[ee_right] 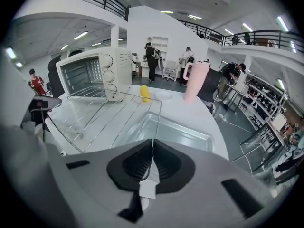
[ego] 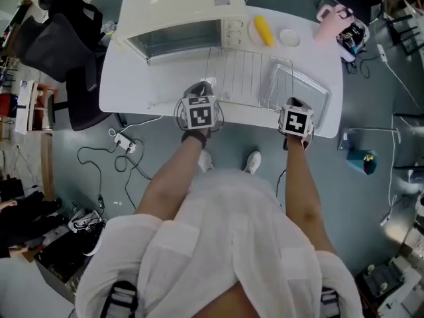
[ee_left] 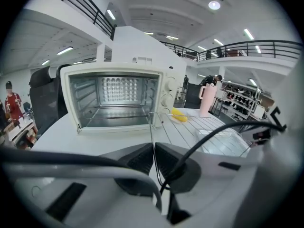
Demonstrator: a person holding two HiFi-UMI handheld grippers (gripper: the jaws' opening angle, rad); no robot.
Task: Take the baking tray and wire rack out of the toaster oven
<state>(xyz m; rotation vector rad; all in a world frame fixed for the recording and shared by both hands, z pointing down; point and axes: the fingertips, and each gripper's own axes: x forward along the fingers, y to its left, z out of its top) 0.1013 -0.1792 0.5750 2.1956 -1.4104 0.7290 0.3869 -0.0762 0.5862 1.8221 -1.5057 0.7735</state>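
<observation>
Fingers (ee_left: 137,161) of the left gripper (ee_left: 153,148) were pressed together on one thin wire of the wire rack (ee_left: 199,127), at its near left corner. The fingers (ee_right: 134,164) of the right gripper (ee_right: 152,150) were clenched in the same way on the near edge wire, more to the right. The rack was fully outside the toaster oven (ego: 179,18), over the front half of the table (ego: 129,90), with its right part above the baking tray (ego: 298,88). The tray lay by the front right corner of the table; whether the rack touched it, I could not tell. The oven stood at the back edge, and its inside showed empty.

I judged the rack light and stiff, but its round wire was thin and smooth, so it could turn between the pads. Holding the outer frame at two separated places seemed the safe way. The tray looked heavier, rigid and slippery; its raised rim seemed the place to pinch.
</observation>
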